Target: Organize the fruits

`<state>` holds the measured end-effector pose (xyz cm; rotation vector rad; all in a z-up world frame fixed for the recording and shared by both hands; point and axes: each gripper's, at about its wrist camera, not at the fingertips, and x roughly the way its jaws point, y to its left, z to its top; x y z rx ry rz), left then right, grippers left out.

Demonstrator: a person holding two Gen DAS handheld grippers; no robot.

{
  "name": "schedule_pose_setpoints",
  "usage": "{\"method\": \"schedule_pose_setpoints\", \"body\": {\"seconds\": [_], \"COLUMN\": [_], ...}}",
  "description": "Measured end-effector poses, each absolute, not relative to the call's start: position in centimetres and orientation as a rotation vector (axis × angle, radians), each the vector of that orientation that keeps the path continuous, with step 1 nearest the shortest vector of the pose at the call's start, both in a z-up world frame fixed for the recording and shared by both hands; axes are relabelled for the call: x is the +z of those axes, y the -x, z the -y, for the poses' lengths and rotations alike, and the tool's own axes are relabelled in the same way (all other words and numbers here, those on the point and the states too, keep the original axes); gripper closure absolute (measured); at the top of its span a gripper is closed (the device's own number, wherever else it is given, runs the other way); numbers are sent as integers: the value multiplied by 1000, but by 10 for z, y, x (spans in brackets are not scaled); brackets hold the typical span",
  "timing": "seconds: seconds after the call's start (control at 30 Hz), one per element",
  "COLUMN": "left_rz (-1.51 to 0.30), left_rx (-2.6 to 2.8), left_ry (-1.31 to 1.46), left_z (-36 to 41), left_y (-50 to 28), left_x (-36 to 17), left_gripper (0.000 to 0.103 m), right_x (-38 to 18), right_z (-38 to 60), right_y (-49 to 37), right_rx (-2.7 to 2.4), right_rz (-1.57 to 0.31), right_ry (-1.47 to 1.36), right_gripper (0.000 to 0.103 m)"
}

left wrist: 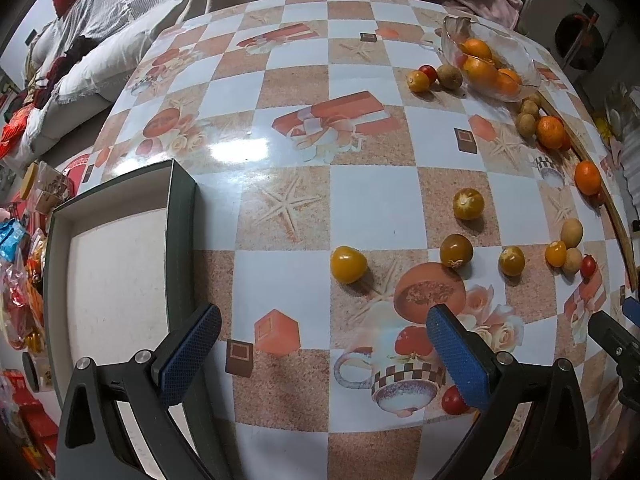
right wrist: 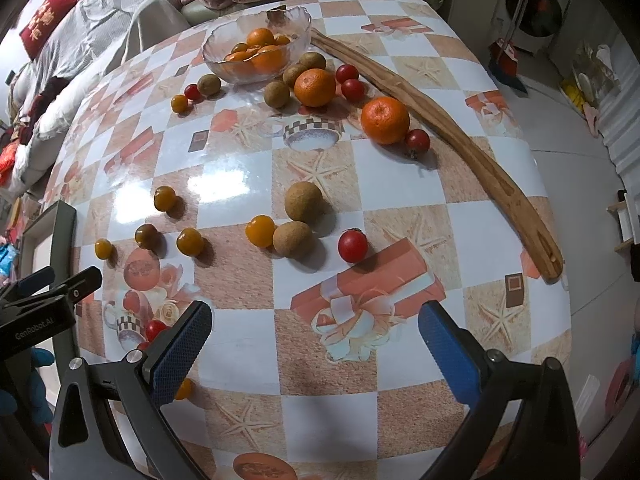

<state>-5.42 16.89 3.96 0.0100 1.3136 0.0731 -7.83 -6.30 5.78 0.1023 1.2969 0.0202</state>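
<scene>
Loose fruit lies scattered on the checkered table point(left wrist: 372, 196): yellow cherry tomatoes point(left wrist: 348, 264), red cherry tomatoes point(right wrist: 352, 245), brown longans point(right wrist: 303, 201) and two mandarins point(right wrist: 385, 119). A glass bowl point(right wrist: 256, 46) at the far side holds several oranges; it also shows in the left wrist view point(left wrist: 490, 60). My left gripper point(left wrist: 324, 356) is open and empty above the near table, right of an empty box lid point(left wrist: 116, 280). My right gripper point(right wrist: 316, 356) is open and empty above the near table, in front of the fruit.
A long curved wooden stick point(right wrist: 460, 140) lies along the table's right side. A sofa with cushions and clothes stands behind the table. Bags and packets lie on the floor at the left. The left gripper's body point(right wrist: 40, 312) shows at the right wrist view's left edge.
</scene>
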Motion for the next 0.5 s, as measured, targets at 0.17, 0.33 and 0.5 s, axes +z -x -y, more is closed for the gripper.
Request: {"method": "schedule_pose_setpoints", "body": {"seconds": [0.17, 0.33, 0.5], "left_rz": [-1313, -1306, -1299], "left_rx": [71, 74, 70], "left_ry": [-12, -21, -35], "left_z": [-168, -169, -169], "left_y": [53, 49, 42], "left_x": [38, 32, 22], "left_gripper": [0, 0, 0], "right_x": [55, 48, 37], "right_z": [66, 73, 83], "right_y": [79, 78, 76], "right_rx": [16, 1, -7], "right_rz": [-1303, -1311, -1320], "right_ry": [-104, -112, -123], "right_gripper": [0, 0, 0]}}
